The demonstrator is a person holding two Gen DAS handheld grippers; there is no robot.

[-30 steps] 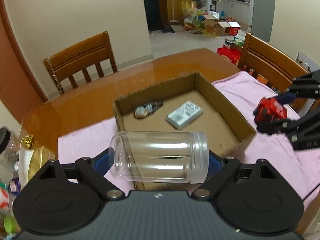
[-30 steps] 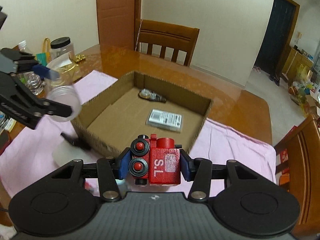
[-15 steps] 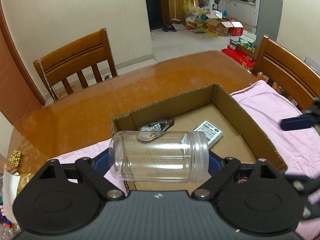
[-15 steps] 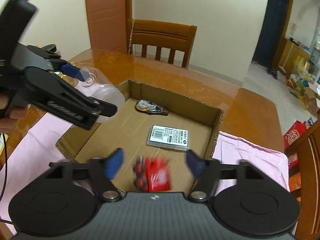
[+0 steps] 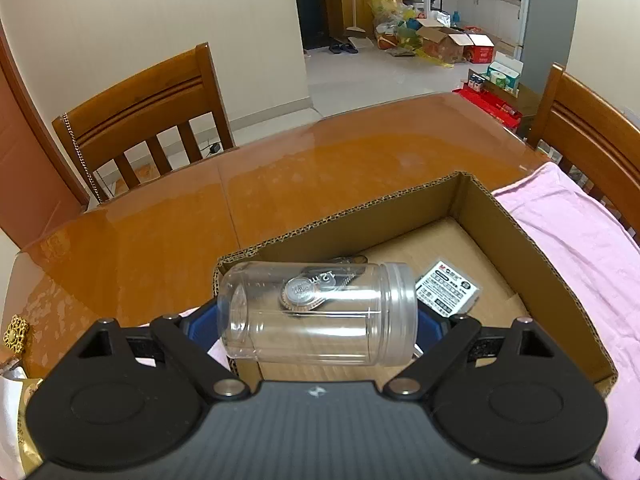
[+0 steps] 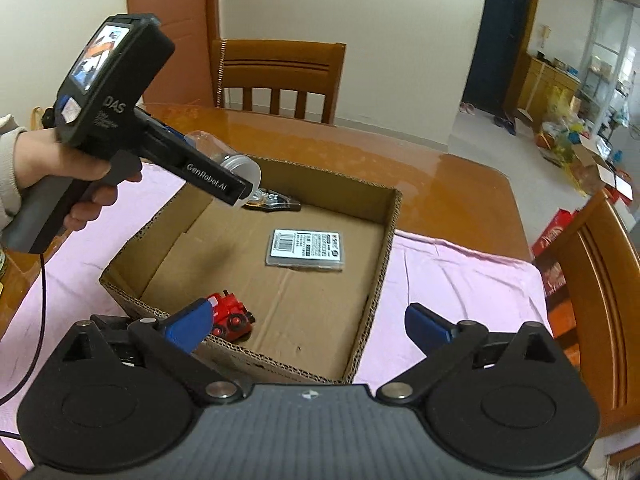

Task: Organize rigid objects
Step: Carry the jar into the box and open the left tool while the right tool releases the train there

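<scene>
Left gripper (image 5: pixel 318 318): clamped sideways on a clear plastic jar (image 5: pixel 318 314), one blue pad at each end; held above the near left corner of the cardboard box (image 5: pixel 532 248).
Right gripper (image 6: pixel 307 320): jaws had just been opening and stood wide, with nothing between the pads; poised over the near wall of the box.
Red toy (image 6: pixel 232 314): lay on the box floor just beyond the right gripper's left pad (image 6: pixel 190 322), which covered part of it.
Other box contents: a flat labelled pack (image 6: pixel 306 249) lay ahead of the right gripper near the middle; a dark tape dispenser (image 6: pixel 276 202) sat at the far wall.
Hidden or unclear: through the jar the dispenser looked warped; the print on the pack was too small to read; the person's hand (image 6: pixel 60 170) on the left gripper's grip was cut off at the sleeve.
Surface: glossy orange-brown wooden table (image 5: pixel 280 184) with a pink cloth (image 6: pixel 448 276) under the box.
Room: wooden chairs (image 6: pixel 280 72) beyond the table; cream walls; a doorway to a cluttered room with boxes (image 5: pixel 440 42) on the floor.
</scene>
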